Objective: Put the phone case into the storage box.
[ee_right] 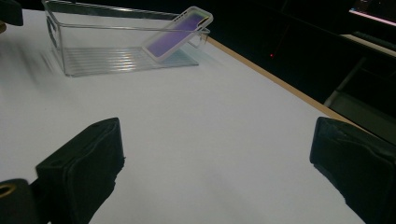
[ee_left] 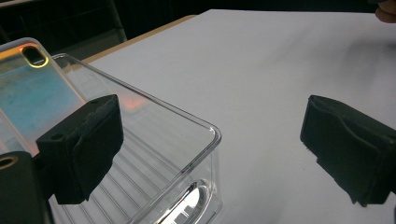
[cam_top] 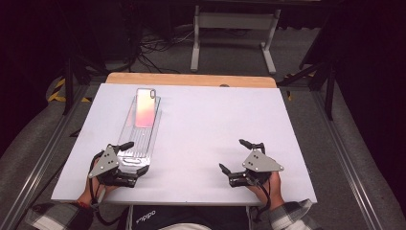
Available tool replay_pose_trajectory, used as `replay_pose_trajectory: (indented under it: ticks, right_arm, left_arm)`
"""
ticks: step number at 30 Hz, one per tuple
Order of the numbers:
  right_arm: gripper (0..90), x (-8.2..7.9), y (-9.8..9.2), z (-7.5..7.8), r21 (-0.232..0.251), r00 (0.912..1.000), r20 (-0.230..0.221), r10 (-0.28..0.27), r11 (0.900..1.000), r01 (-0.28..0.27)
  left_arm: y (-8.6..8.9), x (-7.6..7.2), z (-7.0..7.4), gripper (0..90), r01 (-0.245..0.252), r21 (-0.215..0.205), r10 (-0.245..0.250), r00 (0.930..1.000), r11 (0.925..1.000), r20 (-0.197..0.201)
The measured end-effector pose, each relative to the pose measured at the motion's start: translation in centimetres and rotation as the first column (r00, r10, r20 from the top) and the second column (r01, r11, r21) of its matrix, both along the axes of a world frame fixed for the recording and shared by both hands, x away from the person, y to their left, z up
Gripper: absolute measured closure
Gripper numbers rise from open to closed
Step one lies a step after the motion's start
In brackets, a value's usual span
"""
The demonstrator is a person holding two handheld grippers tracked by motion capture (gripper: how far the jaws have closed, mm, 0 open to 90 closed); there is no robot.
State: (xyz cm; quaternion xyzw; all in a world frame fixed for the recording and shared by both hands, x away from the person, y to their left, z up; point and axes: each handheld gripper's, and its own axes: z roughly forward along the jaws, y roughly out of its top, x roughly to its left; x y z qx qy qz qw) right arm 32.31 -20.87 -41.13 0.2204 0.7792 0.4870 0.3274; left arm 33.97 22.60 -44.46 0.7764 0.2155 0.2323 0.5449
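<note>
A long clear plastic tray lies on the left of the white table. A phone case with a pink-orange sheen leans against its far end, camera cut-out up. My left gripper is at the tray's near end, open. In the left gripper view its left jaw stands over the inside of the tray and its right jaw outside over the table, astride the near corner; the case is beyond. My right gripper hangs open over bare table at the near right, nothing between its jaws. Its view shows the tray and case far off.
A wooden strip runs along the table's far edge. Behind it a white stand and cables sit on the grey floor. Metal rails flank the table. The person's plaid sleeves enter at the bottom.
</note>
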Motion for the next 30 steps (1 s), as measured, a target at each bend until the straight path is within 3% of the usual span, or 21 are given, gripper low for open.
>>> replay_pose_trajectory:
  ticks: [7, 30]
  right_arm:
    - [4.1, -0.13, 0.14, -0.12, -0.016, 1.0, 0.007, -0.001, 1.0, 0.001]
    - [6.0, 0.13, 0.37, -0.37, -0.037, 0.9998, 0.004, -0.018, 0.999, 0.018]
  left_arm:
    - [0.34, 0.0, 0.34, 6.9, 0.004, -0.026, -0.003, 1.0, 0.9997, 0.009]
    - [0.3, 0.07, 0.38, 7.4, 0.017, -0.015, -0.017, 0.9998, 0.9997, 0.009]
